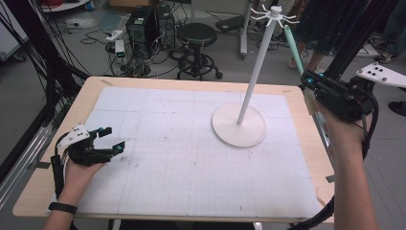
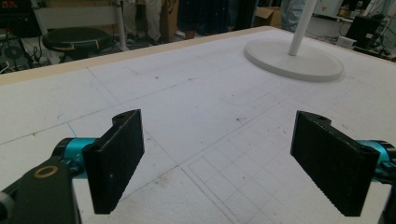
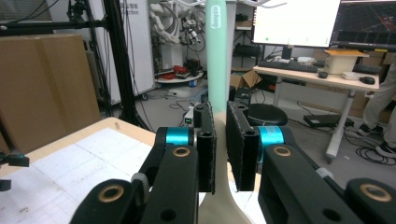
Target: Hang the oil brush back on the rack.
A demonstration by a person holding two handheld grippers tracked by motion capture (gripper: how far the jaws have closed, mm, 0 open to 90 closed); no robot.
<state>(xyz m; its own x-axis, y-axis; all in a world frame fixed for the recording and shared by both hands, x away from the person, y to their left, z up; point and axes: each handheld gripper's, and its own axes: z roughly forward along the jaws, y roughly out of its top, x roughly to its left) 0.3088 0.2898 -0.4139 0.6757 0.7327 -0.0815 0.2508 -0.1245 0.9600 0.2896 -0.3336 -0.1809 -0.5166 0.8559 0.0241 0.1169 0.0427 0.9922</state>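
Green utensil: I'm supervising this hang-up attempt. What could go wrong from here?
The right gripper pinches the green utensil on its narrow handle, so it may pivot or slip. The stand is tall on a small base; a bump at its hooks could tip it, with the left gripper far off.

The white stand [image 1: 249, 86] is the one thing rising off the surface [image 1: 191, 158]. Its round base [image 1: 239, 125] sits flat and its pole leans up to a crown of hooks [image 1: 274, 14]. Left of that stand and on my side of it, the white gridded mat lies bare, wide enough for a hand to sweep through. My left gripper [image 1: 109, 140] sits low, well left of the stand, fingers [image 2: 116, 158] spread over bare mat. My right gripper [image 1: 311, 81] hangs just right of the stand, off the surface's edge, clamping a pale green utensil [image 3: 217, 70] that juts up toward the hooks.
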